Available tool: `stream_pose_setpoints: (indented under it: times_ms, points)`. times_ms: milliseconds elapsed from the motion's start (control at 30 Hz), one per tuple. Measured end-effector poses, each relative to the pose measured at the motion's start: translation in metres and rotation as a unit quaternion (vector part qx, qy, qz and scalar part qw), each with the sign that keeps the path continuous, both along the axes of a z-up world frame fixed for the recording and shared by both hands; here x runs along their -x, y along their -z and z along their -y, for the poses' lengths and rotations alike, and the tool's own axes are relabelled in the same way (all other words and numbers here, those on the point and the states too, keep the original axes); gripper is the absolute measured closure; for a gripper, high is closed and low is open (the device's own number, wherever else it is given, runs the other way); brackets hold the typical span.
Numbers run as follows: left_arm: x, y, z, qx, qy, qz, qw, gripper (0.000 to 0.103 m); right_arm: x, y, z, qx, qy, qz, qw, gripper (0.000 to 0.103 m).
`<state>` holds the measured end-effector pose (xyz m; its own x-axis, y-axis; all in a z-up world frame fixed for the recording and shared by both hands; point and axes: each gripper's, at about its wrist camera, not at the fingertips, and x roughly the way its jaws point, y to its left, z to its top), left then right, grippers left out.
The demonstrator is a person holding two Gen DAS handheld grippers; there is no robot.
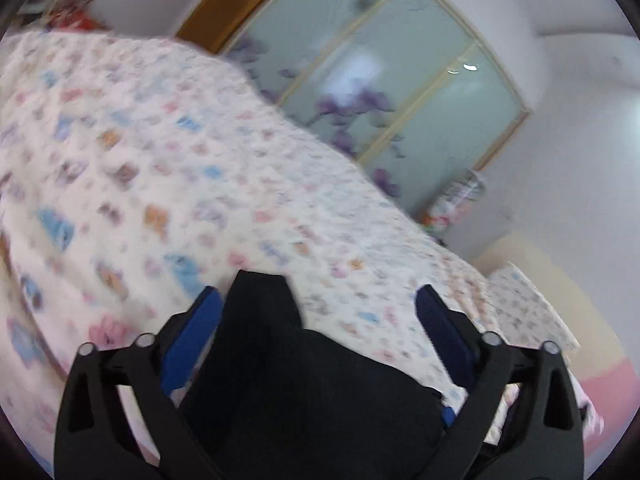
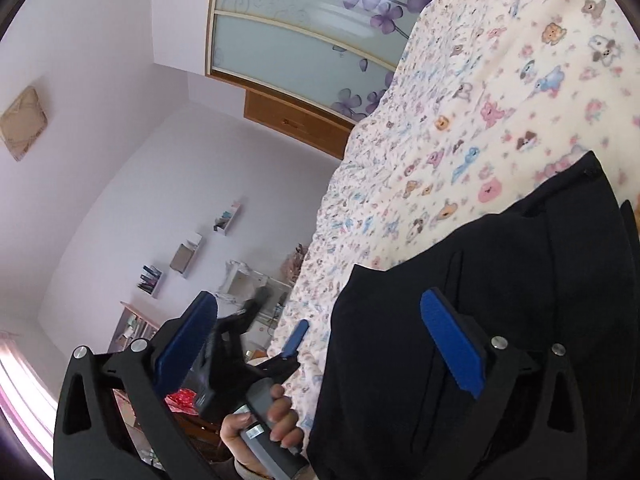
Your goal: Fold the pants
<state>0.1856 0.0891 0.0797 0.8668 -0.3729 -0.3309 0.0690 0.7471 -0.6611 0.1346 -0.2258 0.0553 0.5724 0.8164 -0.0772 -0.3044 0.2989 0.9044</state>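
Bedroom with lilac walls and a frosted wardrobe (image 2: 304, 36) painted with purple flowers; a bed (image 1: 200, 168) under an animal-print quilt fills most of both views. On the quilt lie the black pants (image 2: 500, 300), already gathered into a compact, layered bundle near the bed's near edge; in the right wrist view its long axis runs from the near edge up toward the quilt's middle, with a seam or pocket slit along that line.

Right gripper (image 2: 320, 340) hangs over the pants with its fingers wide apart; the right finger (image 2: 452, 344) sits above the cloth, the left one past the bundle's side edge, over the bed's edge. Left gripper (image 1: 316, 320), held by a hand (image 2: 264, 424), also stands with fingers spread and clamps nothing; in its own blurred view a tongue of black cloth rises between the fingers, though contact cannot be told.

Judged from this, both grippers are close to the bundle, the right more squarely above it; the next fold would likely run across the long axis.
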Motion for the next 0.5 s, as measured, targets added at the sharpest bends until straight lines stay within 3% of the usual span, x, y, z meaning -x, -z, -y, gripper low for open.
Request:
stream_pose_setpoints:
  times_ms: [33, 100, 267, 333, 367, 433, 500]
  points:
    - [-0.006, 0.0, 0.003, 0.021, 0.043, -0.009, 0.9988, 0.002, 0.0, -0.001, -0.002, -0.003, -0.006, 0.004, 1.0, 0.001]
    - [-0.018, 0.004, 0.01, 0.044, 0.081, -0.035, 0.9952, 0.002, -0.002, 0.001, -0.008, -0.006, -0.021, 0.0, 1.0, 0.001]
    - [-0.042, 0.027, 0.019, 0.029, 0.056, -0.087, 0.9943, 0.002, -0.006, 0.007, -0.002, 0.004, 0.009, -0.016, 1.0, 0.003]
    - [-0.057, 0.047, 0.021, 0.004, 0.048, -0.133, 0.9899, 0.002, -0.009, 0.013, 0.001, 0.016, 0.031, -0.04, 0.999, 0.023]
    - [-0.06, 0.055, 0.02, 0.003, 0.047, -0.145, 0.9883, 0.003, -0.01, 0.015, 0.0, 0.028, 0.033, -0.047, 0.998, 0.024]
    - [-0.055, 0.051, 0.024, -0.008, 0.041, -0.132, 0.9904, 0.002, -0.01, 0.012, -0.004, 0.043, 0.027, -0.041, 0.998, 0.019]
    - [-0.045, 0.04, 0.025, -0.018, 0.043, -0.109, 0.993, 0.002, -0.003, 0.003, -0.005, 0.044, 0.016, -0.012, 0.999, 0.006]
